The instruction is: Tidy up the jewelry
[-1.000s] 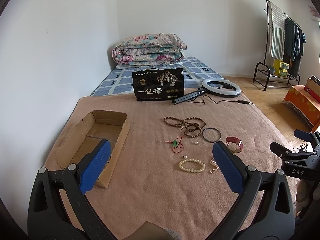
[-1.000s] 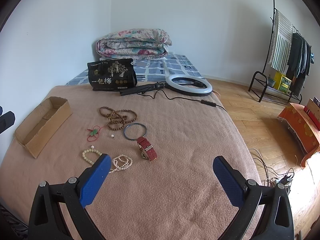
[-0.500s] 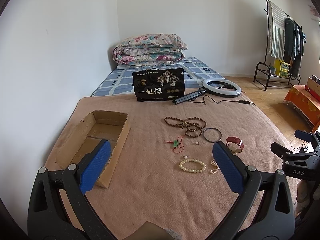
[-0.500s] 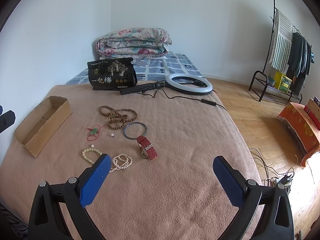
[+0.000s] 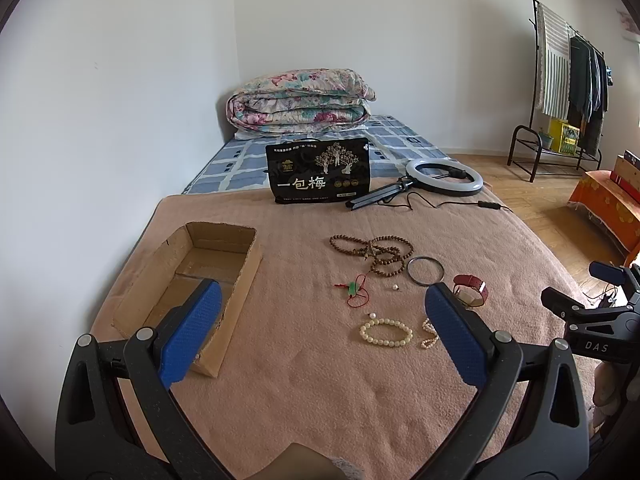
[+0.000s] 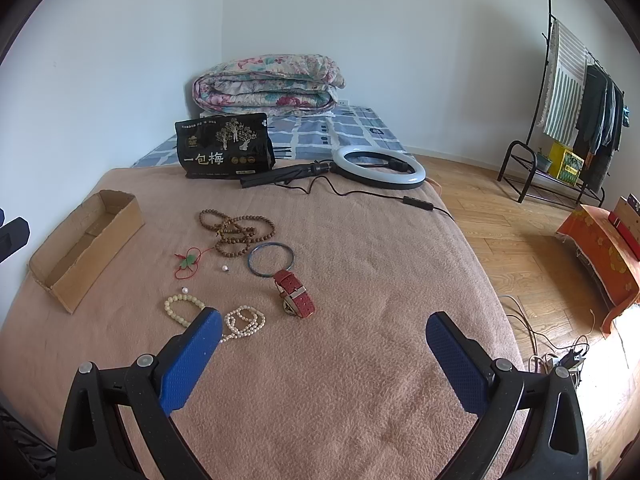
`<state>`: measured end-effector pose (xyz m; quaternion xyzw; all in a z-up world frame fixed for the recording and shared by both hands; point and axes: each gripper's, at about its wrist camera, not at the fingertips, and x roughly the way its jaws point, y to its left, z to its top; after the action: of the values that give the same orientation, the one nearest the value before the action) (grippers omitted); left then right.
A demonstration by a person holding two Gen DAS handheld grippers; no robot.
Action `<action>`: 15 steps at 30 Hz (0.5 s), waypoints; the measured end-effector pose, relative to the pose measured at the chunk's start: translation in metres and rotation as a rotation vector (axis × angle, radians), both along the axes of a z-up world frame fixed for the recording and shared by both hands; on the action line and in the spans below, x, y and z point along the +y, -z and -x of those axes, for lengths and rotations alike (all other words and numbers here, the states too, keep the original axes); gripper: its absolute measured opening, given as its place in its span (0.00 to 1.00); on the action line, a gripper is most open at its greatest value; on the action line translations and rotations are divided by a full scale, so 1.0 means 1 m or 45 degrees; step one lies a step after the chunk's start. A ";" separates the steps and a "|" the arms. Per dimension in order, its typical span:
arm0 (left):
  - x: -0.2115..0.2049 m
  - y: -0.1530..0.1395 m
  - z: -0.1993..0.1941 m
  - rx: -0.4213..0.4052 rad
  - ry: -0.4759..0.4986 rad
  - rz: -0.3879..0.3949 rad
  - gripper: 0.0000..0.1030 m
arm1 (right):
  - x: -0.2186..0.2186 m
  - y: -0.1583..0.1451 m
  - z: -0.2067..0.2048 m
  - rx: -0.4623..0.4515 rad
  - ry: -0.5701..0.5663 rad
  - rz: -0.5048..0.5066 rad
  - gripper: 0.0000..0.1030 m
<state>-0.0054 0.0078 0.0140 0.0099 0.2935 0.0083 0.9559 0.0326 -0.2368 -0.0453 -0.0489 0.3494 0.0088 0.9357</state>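
Observation:
Jewelry lies on a tan blanket [image 5: 320, 380]: brown wooden beads [image 5: 376, 250], a dark bangle [image 5: 425, 270], a red watch [image 5: 471, 293], a red cord with a green charm [image 5: 354, 290], a cream bead bracelet [image 5: 386, 333] and a pearl strand [image 6: 244, 321]. An open cardboard box [image 5: 192, 280] sits at the left. My left gripper [image 5: 320, 332] is open and empty, above the blanket in front of the jewelry. My right gripper [image 6: 320, 354] is open and empty, to the right of the jewelry; it also shows in the left wrist view [image 5: 588, 308].
A black snack bag [image 5: 319, 172] and a ring light [image 5: 443, 176] with its cable lie at the back. A folded quilt [image 5: 300, 100] is against the wall. The bed's right edge drops to a wooden floor [image 6: 520, 240] with a clothes rack [image 6: 576, 92].

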 end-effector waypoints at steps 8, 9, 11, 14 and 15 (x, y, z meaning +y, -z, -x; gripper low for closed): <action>-0.001 0.001 0.001 -0.001 0.000 -0.003 1.00 | 0.000 0.004 0.002 0.007 -0.004 -0.001 1.00; -0.001 0.001 0.001 -0.001 0.000 -0.004 1.00 | 0.000 0.003 0.002 0.010 -0.005 -0.002 1.00; -0.001 0.001 0.001 -0.001 0.001 -0.003 1.00 | 0.000 0.003 0.001 0.015 -0.005 -0.005 1.00; -0.002 0.002 0.001 -0.002 0.000 -0.003 1.00 | 0.000 0.002 0.000 0.021 -0.005 -0.009 1.00; -0.001 0.001 0.001 -0.001 0.001 -0.004 1.00 | 0.001 0.001 -0.001 0.021 -0.006 -0.008 1.00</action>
<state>-0.0068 0.0065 0.0125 0.0115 0.2930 0.0086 0.9560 0.0338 -0.2358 -0.0467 -0.0469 0.3568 0.0124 0.9329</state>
